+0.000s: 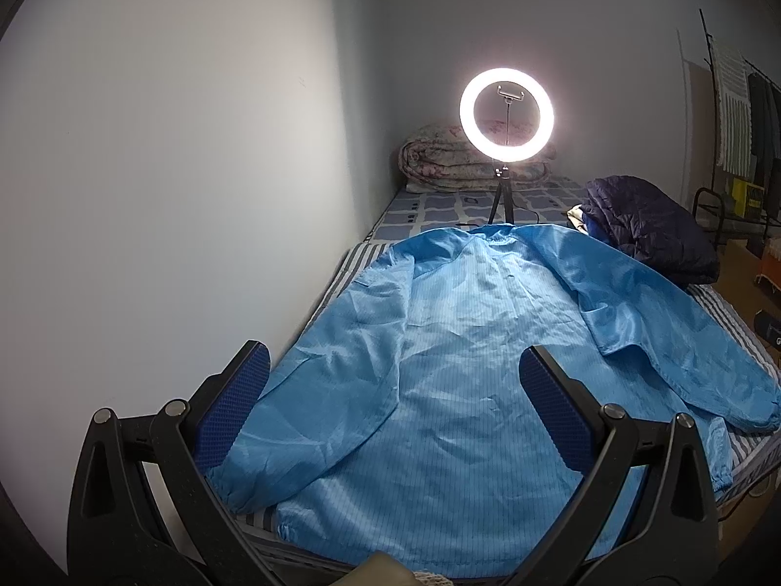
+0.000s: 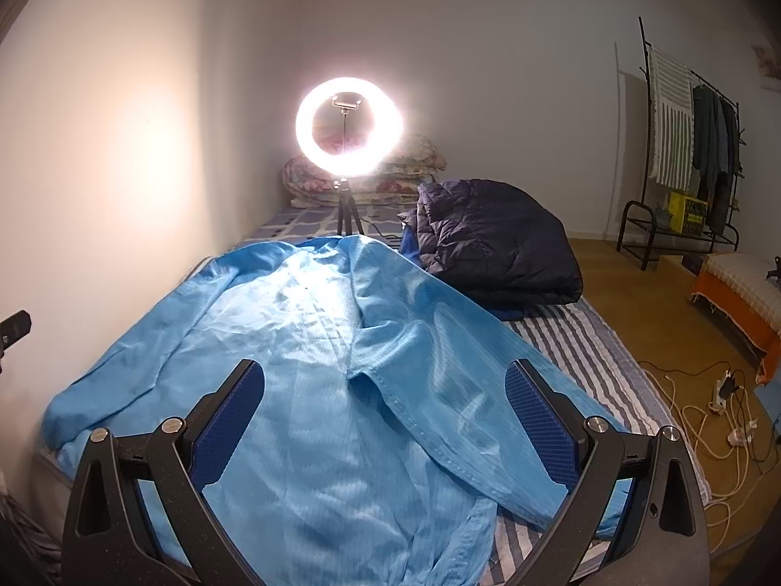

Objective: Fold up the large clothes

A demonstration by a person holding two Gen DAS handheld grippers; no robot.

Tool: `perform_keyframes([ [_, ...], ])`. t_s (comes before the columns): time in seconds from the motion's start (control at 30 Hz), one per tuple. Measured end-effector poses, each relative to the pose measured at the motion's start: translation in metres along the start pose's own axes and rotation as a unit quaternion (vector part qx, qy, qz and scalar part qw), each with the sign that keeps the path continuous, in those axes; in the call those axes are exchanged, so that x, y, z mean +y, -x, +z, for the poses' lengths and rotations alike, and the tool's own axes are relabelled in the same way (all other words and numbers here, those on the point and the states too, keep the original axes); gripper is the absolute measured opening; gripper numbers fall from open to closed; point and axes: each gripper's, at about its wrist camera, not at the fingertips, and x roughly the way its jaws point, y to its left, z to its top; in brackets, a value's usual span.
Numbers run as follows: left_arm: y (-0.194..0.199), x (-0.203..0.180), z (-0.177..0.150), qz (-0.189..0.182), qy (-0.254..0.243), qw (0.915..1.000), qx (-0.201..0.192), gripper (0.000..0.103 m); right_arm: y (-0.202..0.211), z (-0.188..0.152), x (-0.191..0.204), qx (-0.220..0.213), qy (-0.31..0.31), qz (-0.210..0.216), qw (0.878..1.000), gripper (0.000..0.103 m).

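Left tongs (image 1: 395, 366) spread wide, nothing between the pads, hovering above the near edge of the bed (image 1: 722, 307), over the lower body of the blue coat (image 1: 468, 342). Right tongs (image 2: 385, 381) same: wide apart, empty, above the coat's right sleeve (image 2: 468, 381), which lies diagonally toward the bed's right edge.

Coat is spread flat along the bed, collar toward the far end, hem at the near edge, left sleeve (image 1: 332, 390) running beside the wall. No fold made yet, judging from the layout.

Risks:
- Fabric looks thin and slick; a pinch may catch only the top layer, so the fold drags unevenly or slips out.
- Right cuff sits at the right edge of the bed; a loose pull could tip it off the side.
- Ring light (image 1: 506, 115) on its tripod stands just past the collar; sweeping fabric toward the far end could knock it.
- Dark puffer jacket (image 2: 493, 244) lies close to the right shoulder, may snag or get dragged along.
- Left sleeve is tight against the wall, little room for the left tongs to get under it.
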Motion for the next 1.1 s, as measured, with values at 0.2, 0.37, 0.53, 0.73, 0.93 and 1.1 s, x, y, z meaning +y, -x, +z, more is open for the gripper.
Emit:
perform_keyframes([
  [0.2,0.0000,0.0010,-0.0014,0.000,0.001,1.0000,0.000,0.103,0.0001,-0.0001,-0.0001,0.000,-0.001,0.000,1.000,0.099],
  [0.37,-0.0002,0.0006,-0.0020,0.000,0.001,1.0000,0.000,0.103,-0.0005,0.0008,0.0021,0.001,-0.001,0.000,1.000,0.099],
  [0.53,-0.0010,0.0014,-0.0023,-0.002,0.001,1.0000,0.001,0.103,-0.0010,0.0021,0.0036,0.001,-0.001,0.002,1.000,0.099],
  [0.73,-0.0008,0.0021,-0.0029,-0.002,0.002,1.0000,0.000,0.103,-0.0008,0.0020,0.0030,0.001,-0.002,0.002,1.000,0.099],
  [0.93,-0.0019,0.0008,-0.0035,-0.002,0.002,1.0000,0.001,0.103,-0.0008,0.0018,0.0037,0.001,-0.001,0.002,1.000,0.099],
  [1.1,-0.0019,0.0010,-0.0040,-0.002,0.001,1.0000,0.000,0.103,-0.0008,0.0018,0.0030,0.001,-0.002,0.002,1.000,0.099],
])
